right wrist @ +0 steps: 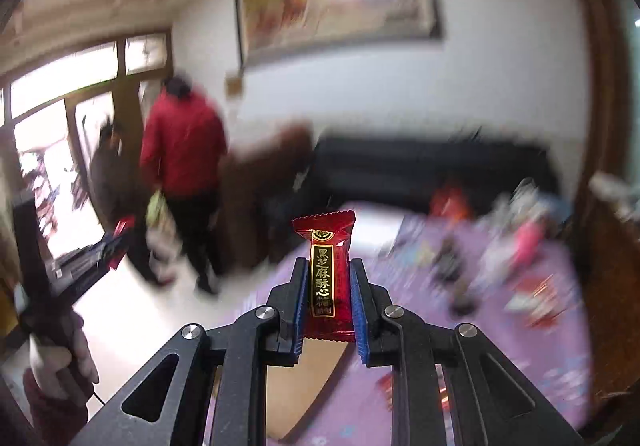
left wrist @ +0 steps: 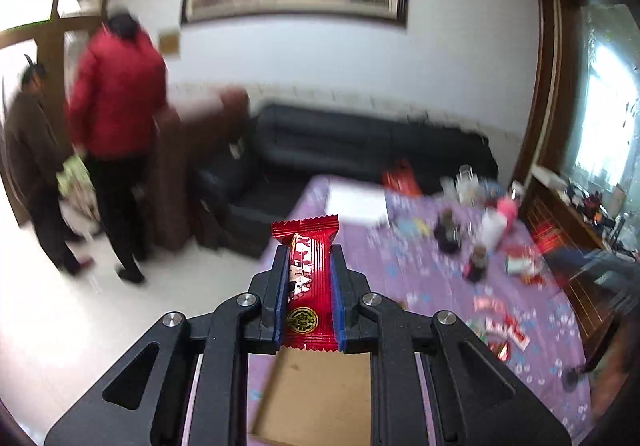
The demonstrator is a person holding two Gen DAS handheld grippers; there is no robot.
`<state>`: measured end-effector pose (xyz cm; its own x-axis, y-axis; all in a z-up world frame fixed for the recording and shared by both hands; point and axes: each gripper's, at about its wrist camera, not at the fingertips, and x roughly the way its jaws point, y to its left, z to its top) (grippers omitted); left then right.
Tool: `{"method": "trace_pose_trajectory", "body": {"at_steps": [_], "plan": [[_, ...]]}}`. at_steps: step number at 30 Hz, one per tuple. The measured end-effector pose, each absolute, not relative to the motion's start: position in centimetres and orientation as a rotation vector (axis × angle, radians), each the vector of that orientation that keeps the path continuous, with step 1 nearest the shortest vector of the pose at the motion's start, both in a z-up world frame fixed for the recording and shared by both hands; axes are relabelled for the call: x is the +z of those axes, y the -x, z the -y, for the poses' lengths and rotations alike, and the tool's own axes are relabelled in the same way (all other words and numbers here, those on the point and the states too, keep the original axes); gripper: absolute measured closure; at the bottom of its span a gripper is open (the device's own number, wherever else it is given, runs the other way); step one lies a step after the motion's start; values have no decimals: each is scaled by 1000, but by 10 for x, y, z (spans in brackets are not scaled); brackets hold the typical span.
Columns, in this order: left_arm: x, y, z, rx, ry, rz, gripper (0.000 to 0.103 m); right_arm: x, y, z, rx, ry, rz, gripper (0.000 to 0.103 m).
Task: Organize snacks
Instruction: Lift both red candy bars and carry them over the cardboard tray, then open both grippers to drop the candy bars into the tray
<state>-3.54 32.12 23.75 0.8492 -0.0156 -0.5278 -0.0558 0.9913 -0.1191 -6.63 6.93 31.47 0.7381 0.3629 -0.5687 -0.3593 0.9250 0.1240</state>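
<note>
Lengthwise, each red snack (left wrist: pixel 306 286) (right wrist: pixel 329 280) sits between clamped fingers (left wrist: pixel 281 298) (right wrist: pixel 298 302).

Left snack (left wrist: pixel 306 282): red wrapper, white print, gold-black round seal.
Right snack (right wrist: pixel 325 278): red wrapper, black panel, gold characters.
Pads (left wrist: pixel 335 298): blue.
Cloth (left wrist: pixel 440 286): purple, white floral print.
Sofa (left wrist: pixel 360 141): black.
Box (left wrist: pixel 316 398): tan cardboard.

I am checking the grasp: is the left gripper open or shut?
Shut: the left gripper pinches a red snack packet between both blue pads.
</note>
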Motion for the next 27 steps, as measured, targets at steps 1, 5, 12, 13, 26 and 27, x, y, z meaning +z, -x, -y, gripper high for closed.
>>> {"method": "trace_pose_trajectory", "body": {"at_steps": [1,5,12,13,26,27], "plan": [[221,27,-318,1,144,-590,87,280,43,-82,422,-13,-697,83],[146,-32,-298,-61,198,-769,87,175,-24,-116,448,-18,-880,83],[64,-102,-270,-116,271,-980,87,75,-97,-138,392,12,-1023,83],[53,-110,-268,-122,280,-1006,87,67,-104,-134,380,9,-1038,83],[19,-133,-263,-132,366,-1093,76,47,-123,-126,379,-8,-1082,76],[23,-130,-264,-129,374,-1087,76,50,-122,-124,378,-17,-1074,75]]}}
